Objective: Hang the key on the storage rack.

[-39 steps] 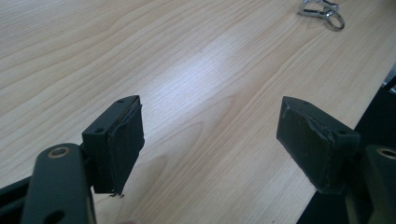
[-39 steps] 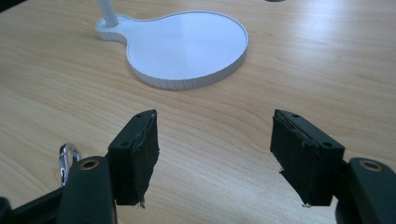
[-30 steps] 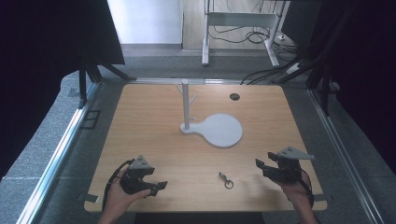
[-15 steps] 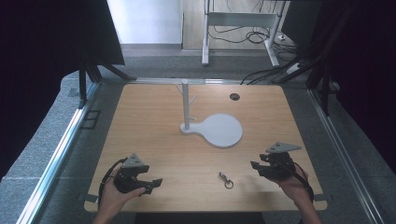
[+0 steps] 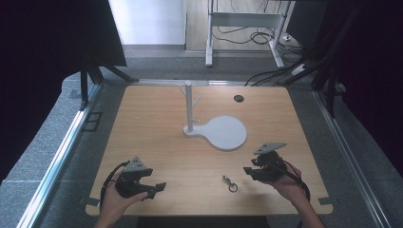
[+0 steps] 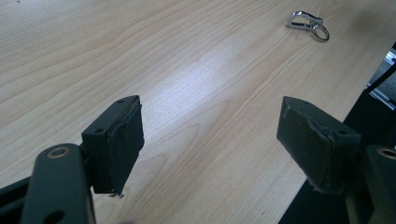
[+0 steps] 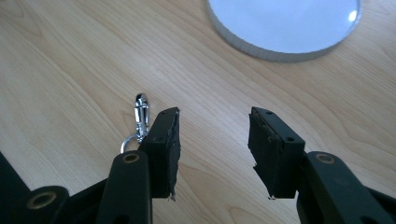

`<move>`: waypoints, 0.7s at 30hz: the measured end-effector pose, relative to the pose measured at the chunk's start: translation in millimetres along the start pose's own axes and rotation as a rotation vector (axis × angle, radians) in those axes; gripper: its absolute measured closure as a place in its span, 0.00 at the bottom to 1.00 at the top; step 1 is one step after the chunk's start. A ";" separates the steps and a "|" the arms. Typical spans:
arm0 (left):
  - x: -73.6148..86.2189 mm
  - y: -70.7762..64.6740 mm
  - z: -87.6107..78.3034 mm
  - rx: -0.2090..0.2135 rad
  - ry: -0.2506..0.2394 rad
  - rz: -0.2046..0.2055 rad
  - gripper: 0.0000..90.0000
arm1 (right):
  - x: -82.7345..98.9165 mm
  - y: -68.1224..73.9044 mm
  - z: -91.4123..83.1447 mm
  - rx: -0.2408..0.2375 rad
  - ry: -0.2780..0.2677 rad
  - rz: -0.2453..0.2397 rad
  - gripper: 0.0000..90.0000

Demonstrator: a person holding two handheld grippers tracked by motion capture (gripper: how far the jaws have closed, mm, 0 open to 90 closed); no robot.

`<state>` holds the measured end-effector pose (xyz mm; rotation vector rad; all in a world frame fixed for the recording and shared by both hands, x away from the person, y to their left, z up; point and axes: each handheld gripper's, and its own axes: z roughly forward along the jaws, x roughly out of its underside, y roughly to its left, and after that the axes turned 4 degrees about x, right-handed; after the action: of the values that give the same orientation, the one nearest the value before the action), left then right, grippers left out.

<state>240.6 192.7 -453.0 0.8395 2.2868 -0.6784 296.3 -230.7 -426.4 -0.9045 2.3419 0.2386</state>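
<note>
Your table (image 5: 157, 123) is light wood-grain laminate, smooth w/ soft sheen. Key clip (image 5: 230, 183) at 6 o'clock: shiny chrome metal. Stand (image 5: 223, 133) is matt white plastic. Your gripper pads (image 6: 122, 140) look matt black rubber, edges frayed.

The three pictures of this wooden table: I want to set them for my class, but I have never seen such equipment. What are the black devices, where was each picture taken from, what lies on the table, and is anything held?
A person sits at a wooden table and holds a hand tool with two black jaws in each hand. One picture is taken from above, looking down on the table. The other two come from small cameras riding on the tools, looking along their jaws.

In the overhead picture the left gripper is at lower left and the right gripper at lower right. Between them lies a small metal clip with a ring. Farther back stands a white stand with short pegs, on a round flat base.

Nothing is held. Both pairs of jaws stand apart with bare wood between them. The right gripper's jaws have just been closing somewhat, and the clip lies just outside one of them.
</note>
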 end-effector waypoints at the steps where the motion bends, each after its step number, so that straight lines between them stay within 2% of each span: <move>1: 0.2 -0.2 0.7 0.000 0.003 -0.003 0.26 | -1.1 1.8 1.2 -0.005 0.003 -0.005 0.60; 10: 1.0 1.7 1.6 0.001 0.004 -0.006 0.26 | -9.6 9.6 11.0 -0.044 0.034 -0.018 0.60; 21: 0.8 1.4 2.8 0.007 0.007 -0.006 0.26 | -13.5 22.3 25.3 -0.072 0.096 -0.061 0.64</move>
<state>242.0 192.2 -455.8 0.8404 2.2955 -0.6873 301.5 -197.2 -439.5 -1.0408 2.4022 0.2611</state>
